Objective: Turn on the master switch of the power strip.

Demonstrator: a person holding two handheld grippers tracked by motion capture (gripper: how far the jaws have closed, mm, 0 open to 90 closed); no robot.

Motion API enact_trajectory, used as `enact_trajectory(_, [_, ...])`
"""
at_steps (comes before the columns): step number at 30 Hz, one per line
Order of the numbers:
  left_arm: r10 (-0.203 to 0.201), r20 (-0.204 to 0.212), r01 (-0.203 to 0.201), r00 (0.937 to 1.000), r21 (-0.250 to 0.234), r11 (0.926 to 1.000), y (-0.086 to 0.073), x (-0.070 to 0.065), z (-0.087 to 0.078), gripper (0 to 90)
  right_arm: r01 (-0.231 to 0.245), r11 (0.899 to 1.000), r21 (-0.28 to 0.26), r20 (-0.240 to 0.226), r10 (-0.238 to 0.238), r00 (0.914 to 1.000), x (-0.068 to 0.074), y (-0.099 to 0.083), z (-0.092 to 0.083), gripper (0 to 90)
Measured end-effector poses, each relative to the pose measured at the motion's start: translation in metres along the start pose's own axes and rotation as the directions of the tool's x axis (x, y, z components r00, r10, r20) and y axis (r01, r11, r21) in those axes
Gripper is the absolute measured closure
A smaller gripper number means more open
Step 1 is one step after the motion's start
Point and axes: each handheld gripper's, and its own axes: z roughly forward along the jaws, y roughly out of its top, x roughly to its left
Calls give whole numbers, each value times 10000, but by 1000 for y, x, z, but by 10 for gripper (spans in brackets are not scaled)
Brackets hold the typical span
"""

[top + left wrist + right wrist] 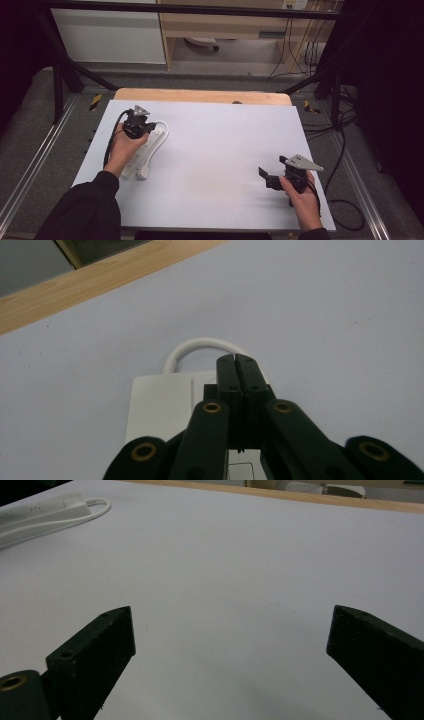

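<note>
white power strip (150, 142), long and flat, lying on the table (225, 150) near its left edge, running from near the far left corner back toward the person; a white cable (200, 346) loops out of its far end and bends back alongside it, and a white plug (143, 173) lies at the near end.
left gripper (235, 371): held over the far part of the strip, black jaws pressed together with nothing between them, tips just above the strip's top face near the cable loop; whether they touch it cannot be told.
right gripper (272, 172): held low at the near right of the table, well apart from the strip, jaws spread wide over bare surface, nothing between them.
table: pale grey top with a light wooden strip (200, 96) along the far edge.
</note>
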Motion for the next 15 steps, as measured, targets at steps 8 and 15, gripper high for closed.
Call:
enact_trajectory(8, [83, 11, -83, 10000, 139, 9999, -1, -1, 4, 900, 68, 10000, 45, -20, -68, 10000, 0, 0, 1, 57])
enact_trajectory(15, [137, 36, -138, 9999, 203, 9997, -1, -1, 5, 900, 52, 10000, 32, -25, -52, 10000, 0, 0, 1, 57])
